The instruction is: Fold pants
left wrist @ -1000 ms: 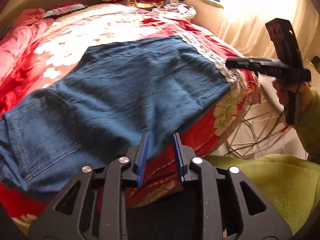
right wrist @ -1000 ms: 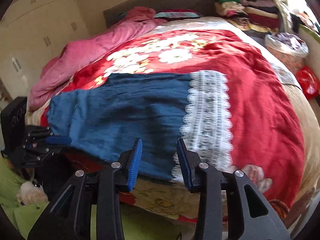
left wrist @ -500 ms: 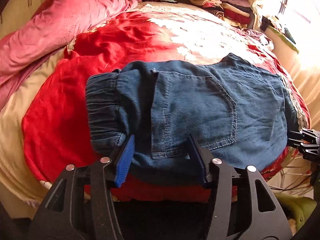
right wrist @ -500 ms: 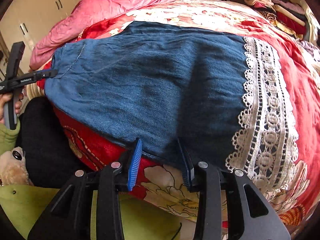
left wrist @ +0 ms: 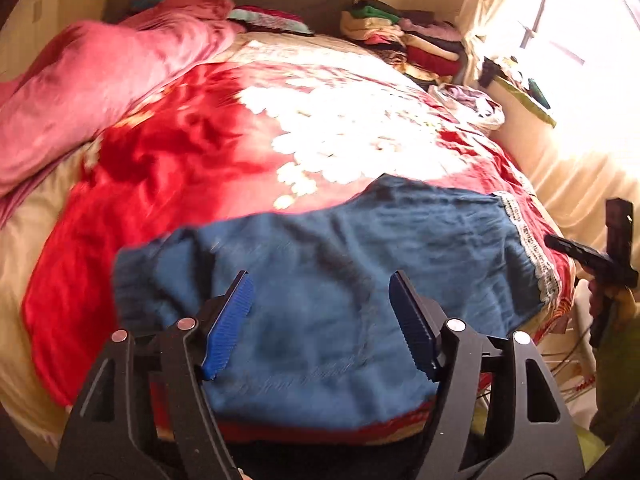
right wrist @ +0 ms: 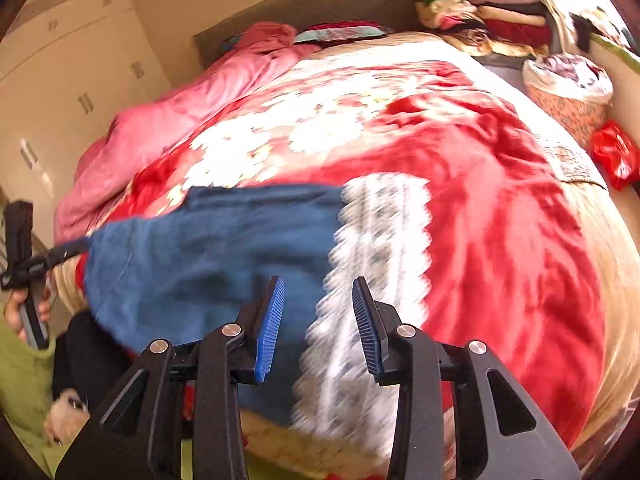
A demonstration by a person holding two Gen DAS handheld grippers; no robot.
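Blue denim pants with a white lace hem lie flat across the near edge of a red flowered bedspread. My left gripper is open and empty, above the waist end. My right gripper is open and empty, above the pants where the denim meets the lace hem. Each gripper shows at the edge of the other's view: the right one at the far right, the left one at the far left. Both views are blurred.
A pink duvet is bunched at the bed's left side. Folded clothes are stacked by the headboard. A basket and red bag stand right of the bed. Cupboards line the left wall.
Both grippers have pulled back and up from the pants' near edge. The left jaws have opened wider. The pants lie where they were.
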